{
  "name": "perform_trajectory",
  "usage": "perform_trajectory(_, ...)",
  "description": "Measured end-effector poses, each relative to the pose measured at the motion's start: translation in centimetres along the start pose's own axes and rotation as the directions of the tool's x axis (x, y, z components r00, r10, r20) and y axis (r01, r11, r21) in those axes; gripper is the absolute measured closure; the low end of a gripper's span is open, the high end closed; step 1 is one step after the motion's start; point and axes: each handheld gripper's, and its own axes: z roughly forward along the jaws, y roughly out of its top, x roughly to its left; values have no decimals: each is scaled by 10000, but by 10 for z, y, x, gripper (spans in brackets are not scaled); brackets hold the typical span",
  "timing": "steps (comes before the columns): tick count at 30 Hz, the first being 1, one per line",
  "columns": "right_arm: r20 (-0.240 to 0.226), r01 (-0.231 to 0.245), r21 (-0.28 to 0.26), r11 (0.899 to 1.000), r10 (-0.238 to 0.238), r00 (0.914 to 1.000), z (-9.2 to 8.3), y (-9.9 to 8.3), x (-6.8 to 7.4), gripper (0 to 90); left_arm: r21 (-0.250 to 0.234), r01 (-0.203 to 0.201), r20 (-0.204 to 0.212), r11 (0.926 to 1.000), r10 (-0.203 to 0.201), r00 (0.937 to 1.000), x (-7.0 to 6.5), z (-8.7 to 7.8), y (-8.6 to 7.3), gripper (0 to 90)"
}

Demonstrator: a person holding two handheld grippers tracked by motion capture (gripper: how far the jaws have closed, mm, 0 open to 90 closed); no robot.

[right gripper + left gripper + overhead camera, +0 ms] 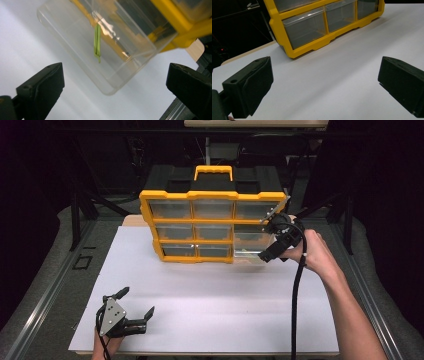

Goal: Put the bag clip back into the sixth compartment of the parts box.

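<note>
I am viewing the yellow organizer [200, 227] standing on the tabletop [210, 295], its lower-right clear drawer [100, 47] pulled out, a green strip [97, 42] lying inside. My right tongs [270, 237] are spread beside it, pinching nothing; left tongs [135, 302] are idling spread. Closing the drawer likely remains.

Your desk [210, 320] is brightly lit from above while the room around it falls to near black. Glare streaks the clear drawer [105, 50] in the right gripper view, and its near edge looks soft. In both gripper views you see the black jaws slightly blurred, with detail lost.
</note>
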Motion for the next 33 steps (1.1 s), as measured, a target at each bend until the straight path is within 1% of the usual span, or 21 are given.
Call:
perform_trajectory(4,-75,-183,92,9998,184,9998,6,-15,-2,0,1,17,-8,10000,-17,10000,0,0,0,0)
perform_trajectory(5,-65,-246,18,9997,246,9997,8,-19,-1,0,-2,17,2,10000,-17,10000,0,0,0,0)
perform_trajectory(7,-108,-311,176,9994,313,9995,11,-27,-2,0,6,19,14,10000,-19,10000,0,0,0,0)
perform_trajectory(9,-109,-383,209,9990,386,9992,14,-34,-2,0,8,16,-2,10000,-16,10000,0,0,0,0)
perform_trajectory(12,-119,-526,271,9982,529,9985,18,-44,0,0,2,10,4,10000,-10,10000,0,0,0,0)
perform_trajectory(15,-124,-561,281,9980,565,9983,22,-53,2,0,1,20,0,10000,-20,10000,0,0,0,0)
perform_trajectory(16,-143,-588,313,9978,592,9981,24,-56,3,0,5,13,3,10000,-13,10000,0,0,0,0)
perform_trajectory(19,-131,-699,186,9974,702,9974,30,-65,6,0,-5,11,4,10000,-11,10000,0,0,0,0)
perform_trajectory(20,-136,-674,289,9973,678,9976,31,-67,7,0,1,13,6,10000,-13,10000,0,0,0,0)
perform_trajectory(23,-163,-768,274,9967,773,9969,37,-75,12,0,4,3,10,10000,-3,10000,0,0,0,0)
perform_trajectory(27,-197,-820,129,9965,823,9964,44,-84,16,0,5,15,8,10000,-15,10000,0,0,0,0)
perform_trajectory(31,-293,-903,210,9957,909,9954,50,-91,21,0,3,12,9,10000,-12,10000,0,0,0,0)
perform_trajectory(32,-391,-921,203,9955,928,9949,52,-93,23,0,5,14,6,10000,-14,10000,0,0,0,0)
perform_trajectory(33,-386,-950,128,9954,954,9947,54,-95,24,0,3,19,7,10000,-19,10000,0,0,0,0)
